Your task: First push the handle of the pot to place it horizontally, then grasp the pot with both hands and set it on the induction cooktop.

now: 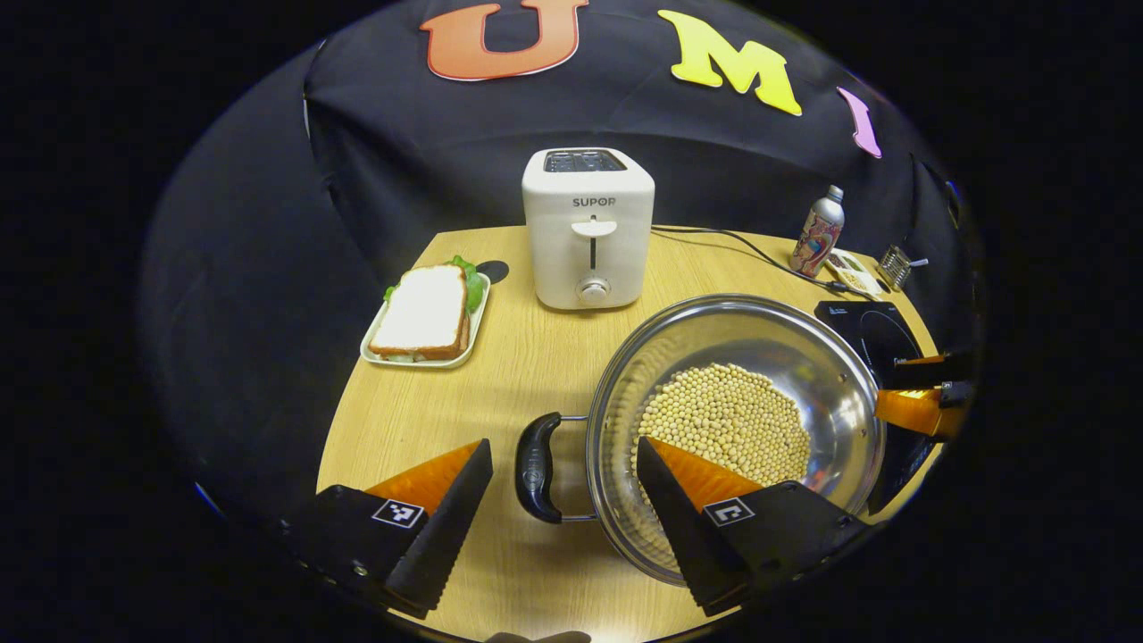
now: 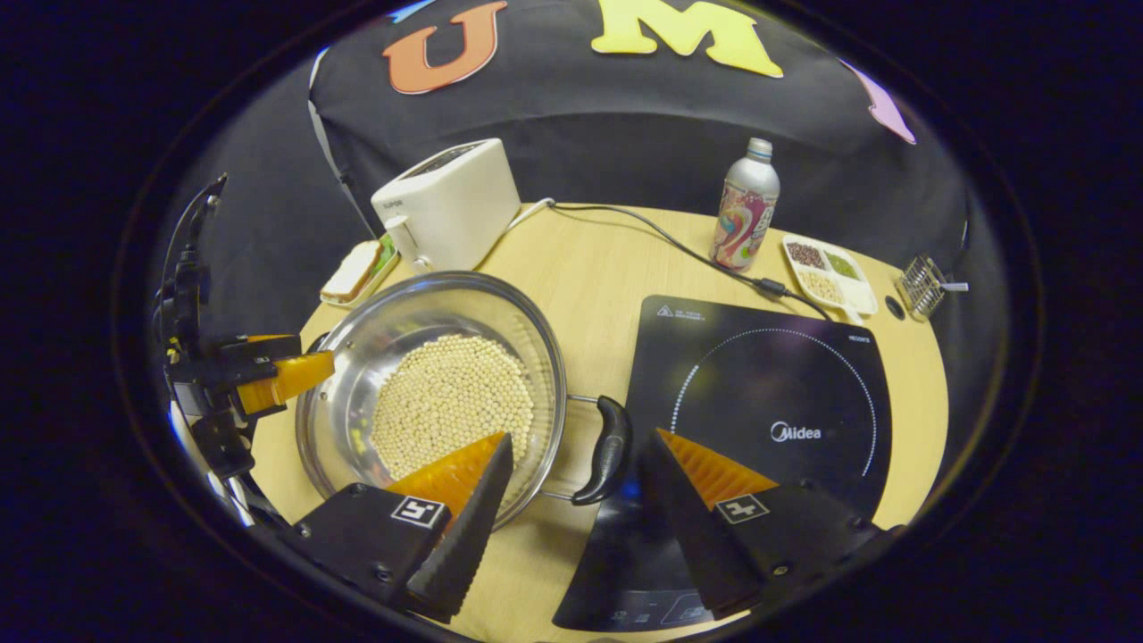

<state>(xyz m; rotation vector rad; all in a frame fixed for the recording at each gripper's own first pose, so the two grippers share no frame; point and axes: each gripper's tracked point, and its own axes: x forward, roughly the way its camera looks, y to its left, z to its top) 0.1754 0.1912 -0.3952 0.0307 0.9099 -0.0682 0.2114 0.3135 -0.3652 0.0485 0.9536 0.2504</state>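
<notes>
Left claw (image 1: pixel 564 478) wide astride pot (image 1: pixel 734 429) handle, right claw (image 2: pixel 576 469) likewise, cooktop (image 2: pixel 759 402) beside.

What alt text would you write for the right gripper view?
A steel pot of pale beans sits on a wooden table, its black handle between the right gripper's open fingers, beside a black cooktop. A toaster and bottle stand behind.

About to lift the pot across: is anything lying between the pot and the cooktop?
Nothing visible does. The pot sits right beside the cooktop, its right handle at the cooktop's edge. The bottle, cable and toaster stand farther back, off that path. Both grippers, left and right, straddle a handle with open jaws.
</notes>
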